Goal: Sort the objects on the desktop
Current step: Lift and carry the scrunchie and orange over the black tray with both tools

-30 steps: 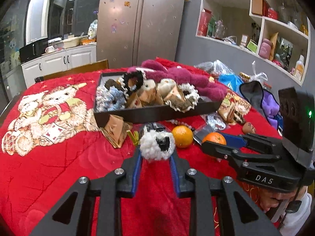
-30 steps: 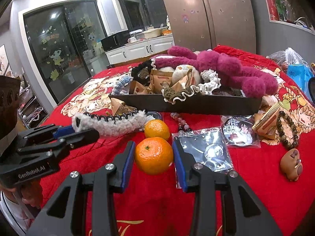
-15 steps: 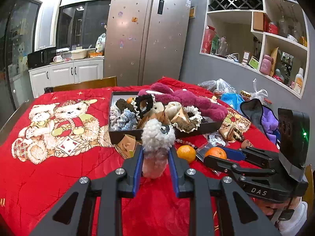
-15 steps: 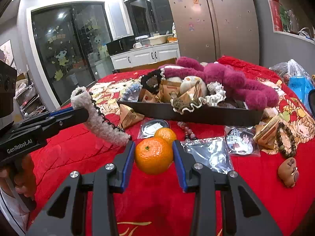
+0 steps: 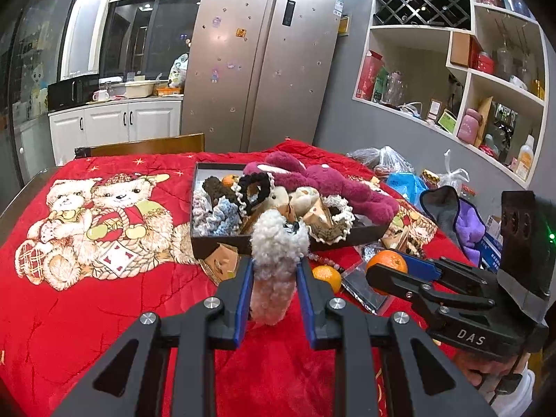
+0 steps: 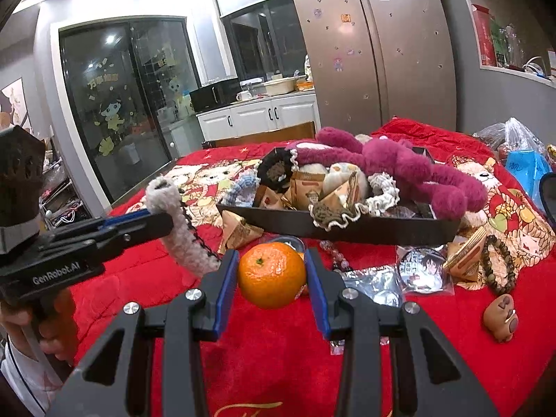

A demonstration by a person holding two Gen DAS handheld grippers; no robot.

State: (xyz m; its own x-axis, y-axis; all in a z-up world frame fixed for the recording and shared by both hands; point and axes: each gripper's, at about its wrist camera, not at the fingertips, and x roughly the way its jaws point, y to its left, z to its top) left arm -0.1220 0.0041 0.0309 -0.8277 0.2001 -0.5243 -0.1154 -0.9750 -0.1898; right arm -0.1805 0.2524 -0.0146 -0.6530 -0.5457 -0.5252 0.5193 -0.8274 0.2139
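The left claw (image 5: 274, 279) is pinching a fluffy white hair clip (image 5: 276, 264), which is hanging clear of the red cloth (image 5: 104, 312) on the tabletop, near and just left of the black tray (image 5: 208, 243). In the right wrist view the clip (image 6: 180, 229) is showing a woolly cover along one side and a row of dark teeth along the other, so it is probably light and soft outside but stiff within; the pile is giving under the pads, and a hold across the middle of the body, away from the teeth, looks the safest. The right claw (image 6: 272, 279) is gripping a tangerine (image 6: 272, 274) between its blue pads, lifted above the cloth. The fruit looks firm but thin-skinned and round, so it could roll out of a loose hold or bruise under a hard one; a moderate squeeze across its widest part, as here, seems right. A second tangerine (image 5: 326, 277) is lying on the cloth near the tray. The tray is already heaped with scrunchies, wrapped packets and a magenta plush (image 6: 399, 163), so bare space for setting things down is looking scarce.
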